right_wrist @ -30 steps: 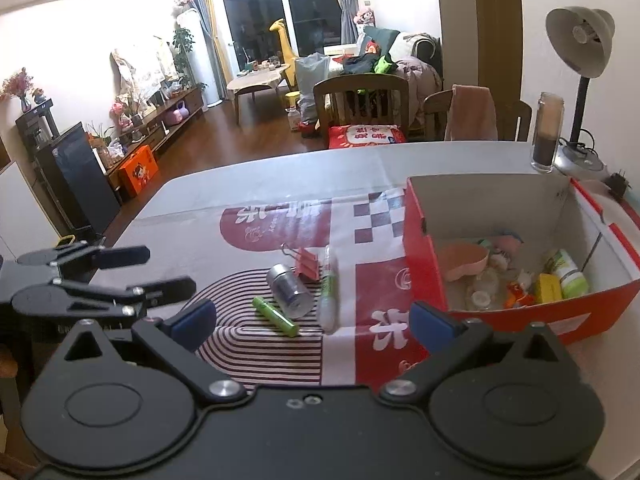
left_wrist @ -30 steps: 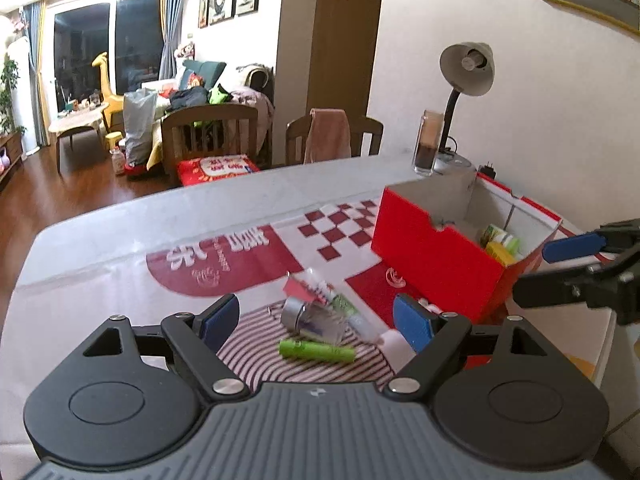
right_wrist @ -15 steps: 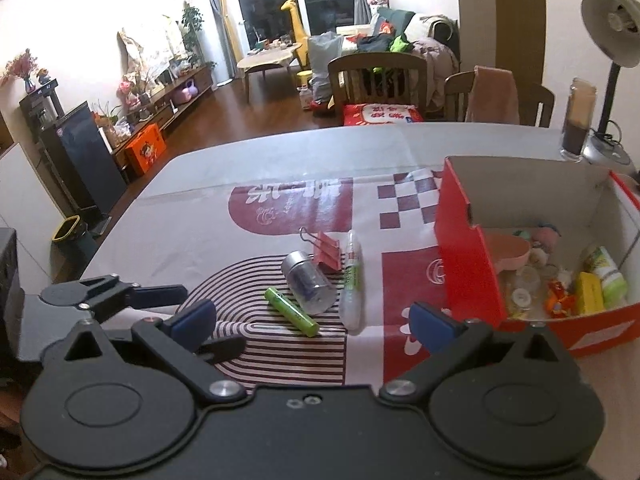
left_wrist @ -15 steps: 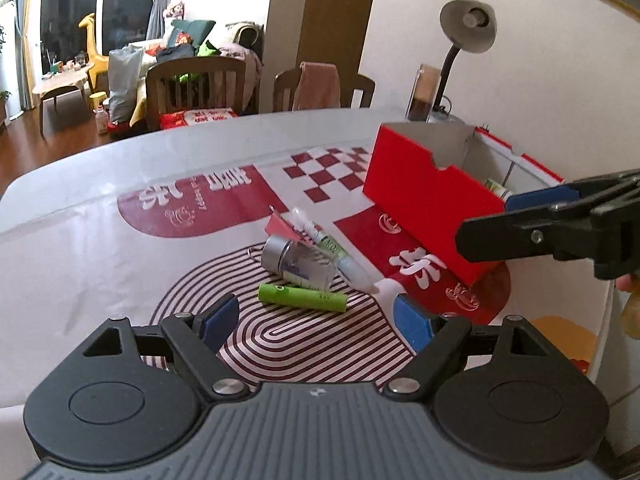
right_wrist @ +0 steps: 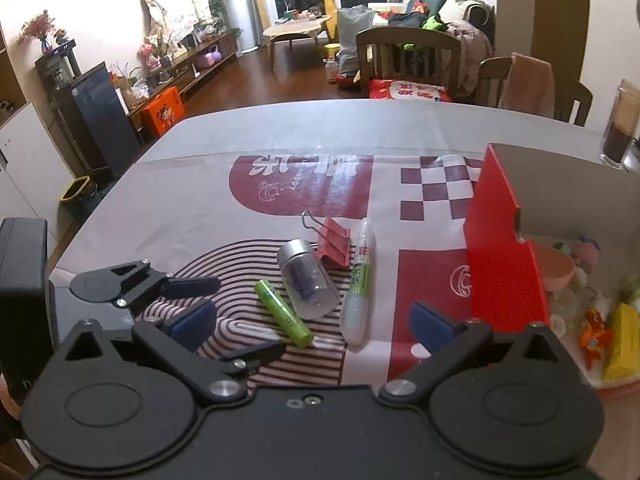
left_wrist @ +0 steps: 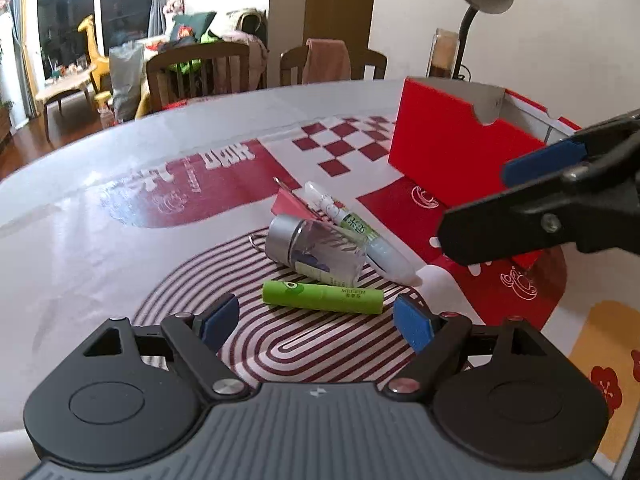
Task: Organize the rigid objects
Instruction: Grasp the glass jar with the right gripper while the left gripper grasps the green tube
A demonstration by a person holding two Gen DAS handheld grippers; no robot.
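We count four loose things on the tablecloth [left_wrist: 80,240], all to the left of the red box [left_wrist: 452,160]: one green tube [left_wrist: 322,297], one small jar with a silver cap [left_wrist: 312,250], one pink binder clip [left_wrist: 290,206] and one white pen-shaped tube [left_wrist: 356,234]. The jar touches the clip and the white tube; the green tube lies just beside the jar, on the side away from the box. In the right wrist view the box [right_wrist: 504,264] holds several small items, too jumbled for us to count.

We hold two grippers. The left gripper [left_wrist: 316,322] has its jaws spread wide, holding nothing, just beside the green tube. The right gripper [right_wrist: 312,318] is also spread and holds nothing.

Compared with half a second ago, the left gripper has come closer to the green tube, and the four things have stayed in place.
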